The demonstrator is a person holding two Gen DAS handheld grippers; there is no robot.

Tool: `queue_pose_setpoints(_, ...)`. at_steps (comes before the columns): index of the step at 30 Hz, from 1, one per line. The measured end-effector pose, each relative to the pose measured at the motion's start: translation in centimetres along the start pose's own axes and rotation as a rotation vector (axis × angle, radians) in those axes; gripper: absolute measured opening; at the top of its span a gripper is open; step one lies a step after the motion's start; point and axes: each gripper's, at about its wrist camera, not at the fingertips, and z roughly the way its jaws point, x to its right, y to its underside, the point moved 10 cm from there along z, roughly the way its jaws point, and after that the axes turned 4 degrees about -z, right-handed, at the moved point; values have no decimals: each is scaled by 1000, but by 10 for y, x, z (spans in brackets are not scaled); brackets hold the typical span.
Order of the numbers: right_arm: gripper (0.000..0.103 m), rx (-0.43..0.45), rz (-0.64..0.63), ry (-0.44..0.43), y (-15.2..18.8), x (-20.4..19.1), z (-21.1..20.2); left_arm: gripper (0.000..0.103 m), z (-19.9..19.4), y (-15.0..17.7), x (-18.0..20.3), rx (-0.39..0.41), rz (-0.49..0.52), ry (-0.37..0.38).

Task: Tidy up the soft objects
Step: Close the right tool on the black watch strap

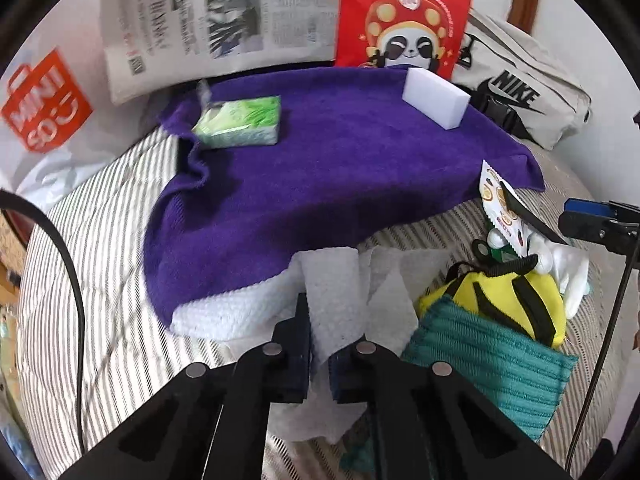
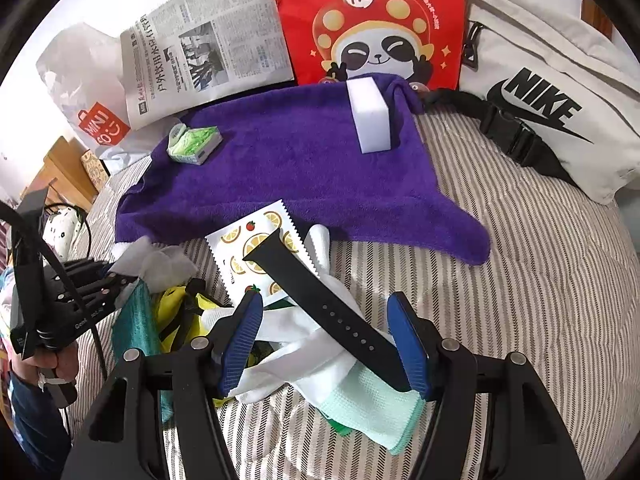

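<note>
A purple towel (image 1: 320, 168) lies on the striped bed with a green tissue pack (image 1: 240, 122) and a white sponge block (image 1: 436, 98) on it. My left gripper (image 1: 320, 356) is shut on a white paper wipe (image 1: 336, 304) at the towel's near edge. Beside it lie a teal cloth (image 1: 488, 376) and a yellow-black plush (image 1: 508, 300). My right gripper (image 2: 324, 344) is open over a pile: a black watch strap (image 2: 320, 300), a white glove (image 2: 304, 344), a fruit-print sachet (image 2: 256, 252) and a mint cloth (image 2: 372, 408). The strap lies between the jaws.
At the back stand a newspaper (image 2: 208, 52), a red panda bag (image 2: 372, 20), a Nike bag (image 2: 540, 92) and a Miniso bag (image 1: 44, 108). A black cable (image 1: 76, 280) hangs at the left. The striped cover (image 2: 540, 280) lies bare on the right.
</note>
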Motion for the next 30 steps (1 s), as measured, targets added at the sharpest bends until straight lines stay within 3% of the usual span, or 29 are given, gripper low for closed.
queue_pose_setpoints(8, 64, 1, 9, -9, -1, 0, 3, 8, -2, 7, -10, 13, -31, -14)
queue_pose_setpoints(15, 64, -9, 15, -9, 1, 3, 7, 8, -6, 11, -7, 102, 0, -60)
queue_pose_setpoints(20, 64, -21, 26, -9, 4, 7, 12, 8, -7, 10, -6, 106, 24, -91)
queue_pose_setpoints(25, 64, -18, 24, -10, 5, 7, 13, 8, -7, 11, -7, 103, -6, -51)
queue_pose_setpoints(30, 64, -14, 4, -15, 4, 8, 11, 9, -6, 11, -5, 104, 23, -91)
